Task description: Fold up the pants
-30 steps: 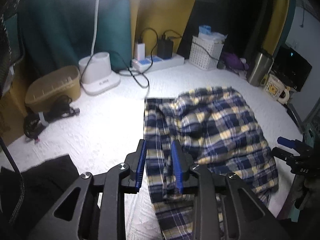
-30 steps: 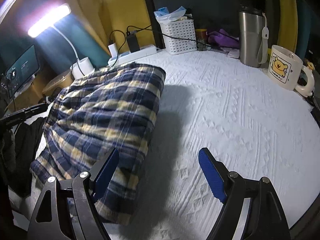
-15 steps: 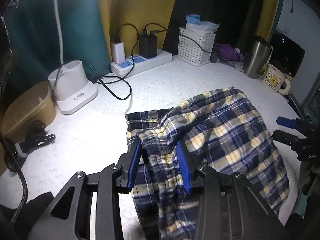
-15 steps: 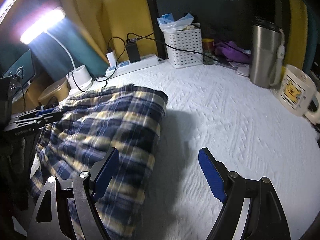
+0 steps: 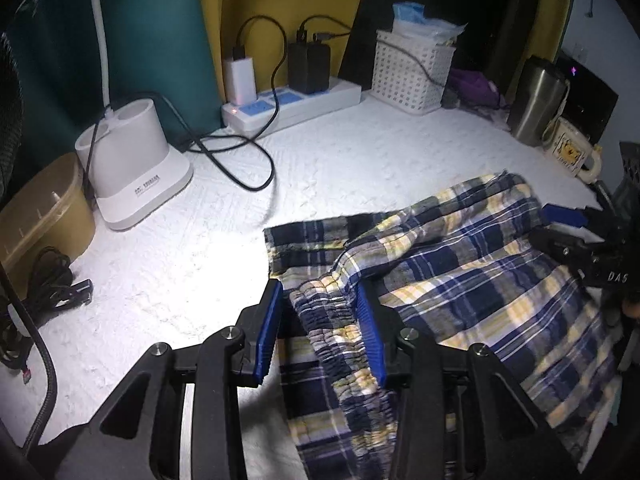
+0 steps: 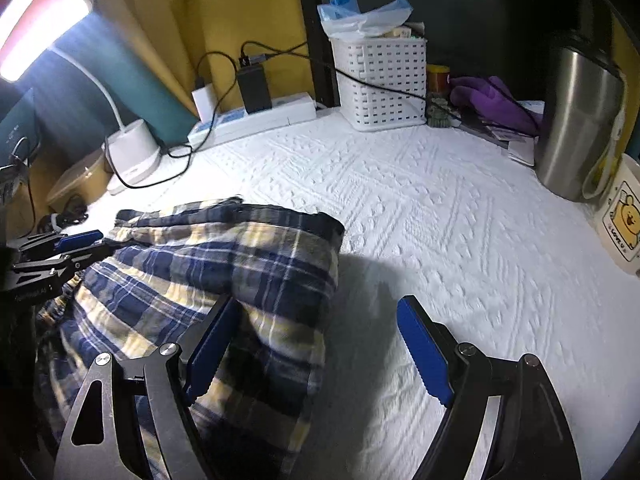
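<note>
The blue, yellow and white plaid pants [image 5: 472, 280] lie partly folded on the white textured cover [image 5: 340, 168]. My left gripper [image 5: 320, 332] has the bunched elastic waistband [image 5: 332, 320] between its blue pads and holds it lifted over the lower layer. In the right wrist view the pants [image 6: 208, 256] fill the lower left. My right gripper [image 6: 316, 356] is open wide; its left pad rests against the fabric at the right edge of the pants, its right pad is over bare cover. It also shows at the right of the left wrist view [image 5: 576, 232].
At the back stand a white lamp base [image 5: 132, 168], a power strip with chargers and cables [image 5: 288, 100], a white basket [image 5: 412, 72], a steel tumbler [image 6: 580, 124] and a bear mug [image 6: 620, 216]. A tan container [image 5: 36, 216] sits at the left.
My left gripper has lifted the waistband and carried it forward and right over the pants. My right gripper has moved forward along the right edge, still open.
</note>
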The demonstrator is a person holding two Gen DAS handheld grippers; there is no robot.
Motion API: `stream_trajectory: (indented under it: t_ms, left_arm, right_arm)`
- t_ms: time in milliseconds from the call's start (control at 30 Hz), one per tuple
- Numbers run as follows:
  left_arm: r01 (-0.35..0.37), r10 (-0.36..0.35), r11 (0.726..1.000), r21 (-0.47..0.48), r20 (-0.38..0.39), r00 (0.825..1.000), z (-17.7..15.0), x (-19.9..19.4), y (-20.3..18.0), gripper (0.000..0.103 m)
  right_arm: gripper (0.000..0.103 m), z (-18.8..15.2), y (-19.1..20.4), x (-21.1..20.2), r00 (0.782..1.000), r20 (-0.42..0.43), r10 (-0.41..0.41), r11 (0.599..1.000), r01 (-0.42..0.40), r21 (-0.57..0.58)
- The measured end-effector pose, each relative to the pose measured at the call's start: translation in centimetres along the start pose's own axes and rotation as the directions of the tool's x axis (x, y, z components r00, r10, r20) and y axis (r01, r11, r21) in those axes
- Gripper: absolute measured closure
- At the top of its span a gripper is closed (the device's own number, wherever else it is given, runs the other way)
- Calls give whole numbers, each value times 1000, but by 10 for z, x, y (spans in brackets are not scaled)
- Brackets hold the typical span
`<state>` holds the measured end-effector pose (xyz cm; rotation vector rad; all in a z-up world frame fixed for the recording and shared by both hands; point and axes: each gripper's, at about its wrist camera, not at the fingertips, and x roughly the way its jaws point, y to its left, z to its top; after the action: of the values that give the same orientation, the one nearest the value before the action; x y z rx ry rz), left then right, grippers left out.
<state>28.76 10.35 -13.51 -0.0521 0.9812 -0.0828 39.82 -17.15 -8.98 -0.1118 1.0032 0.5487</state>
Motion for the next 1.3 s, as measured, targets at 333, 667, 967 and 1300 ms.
stream_trajectory:
  t_ms: [333, 667, 967, 1300]
  left_arm:
    - [-10, 10, 1000, 8, -8, 1000, -1, 5, 7, 55]
    - [25, -25, 999, -45, 3, 1000, 4, -23, 7, 55]
    - [83, -87, 986, -147, -15, 996, -17, -37, 11, 41]
    - [122, -134, 975, -185, -53, 990, -32, -28, 7, 37]
  right_arm:
    - [20, 5, -11, 12, 999, -28, -46, 999, 47, 27]
    - [20, 0, -23, -10, 995, -3, -99, 989, 99, 106]
    - [20, -16, -18, -40, 996, 26, -85, 991, 81, 110]
    - [20, -28, -5, -53, 998, 38, -47, 995, 43, 88]
